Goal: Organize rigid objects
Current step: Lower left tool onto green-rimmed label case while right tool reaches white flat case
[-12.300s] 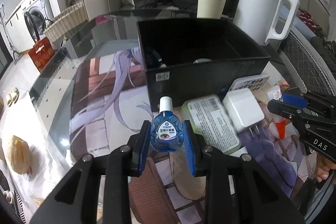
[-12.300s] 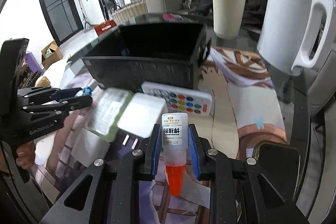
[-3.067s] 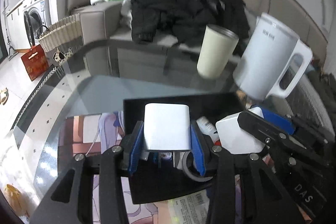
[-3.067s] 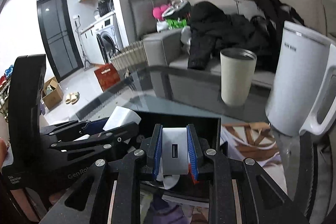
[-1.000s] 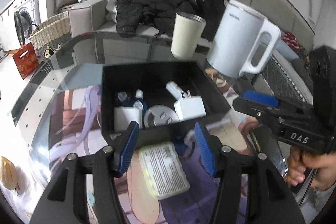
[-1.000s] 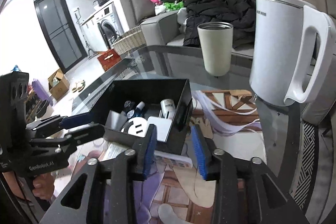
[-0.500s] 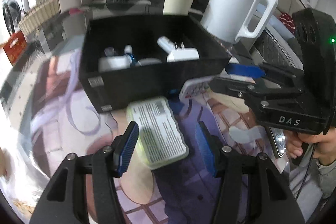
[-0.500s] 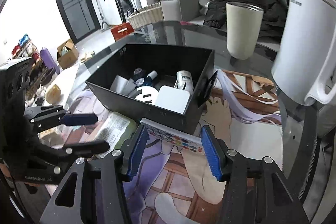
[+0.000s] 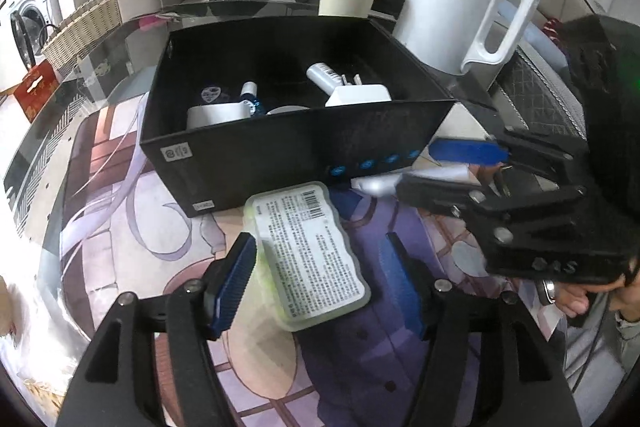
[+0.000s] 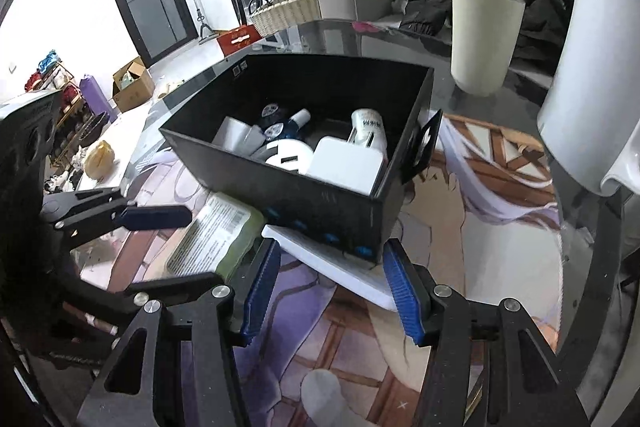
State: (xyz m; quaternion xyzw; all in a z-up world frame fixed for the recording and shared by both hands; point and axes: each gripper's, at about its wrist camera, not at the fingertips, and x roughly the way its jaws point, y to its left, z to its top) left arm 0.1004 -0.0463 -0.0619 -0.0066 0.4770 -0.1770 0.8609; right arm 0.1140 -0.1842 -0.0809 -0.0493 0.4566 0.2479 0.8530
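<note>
Left wrist view: the left gripper (image 9: pixel 320 275) has its fingers spread around the flat pale-green labelled case (image 9: pixel 306 253), lying on the surface before the black rectangular storage box (image 9: pixel 280 147); closing comes next.

Right wrist view: the right gripper (image 10: pixel 330 287), fingers wide apart, flanks the white flat remote control (image 10: pixel 340 265); it likely needs squeezing, then lifting.

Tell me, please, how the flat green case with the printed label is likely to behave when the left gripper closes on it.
The green case looks like rigid plastic, so it should hold its shape. Its rounded, glossy edges may slip against the open left gripper. Lying flat on the table mat, it seems unlikely to roll or tip.
</note>
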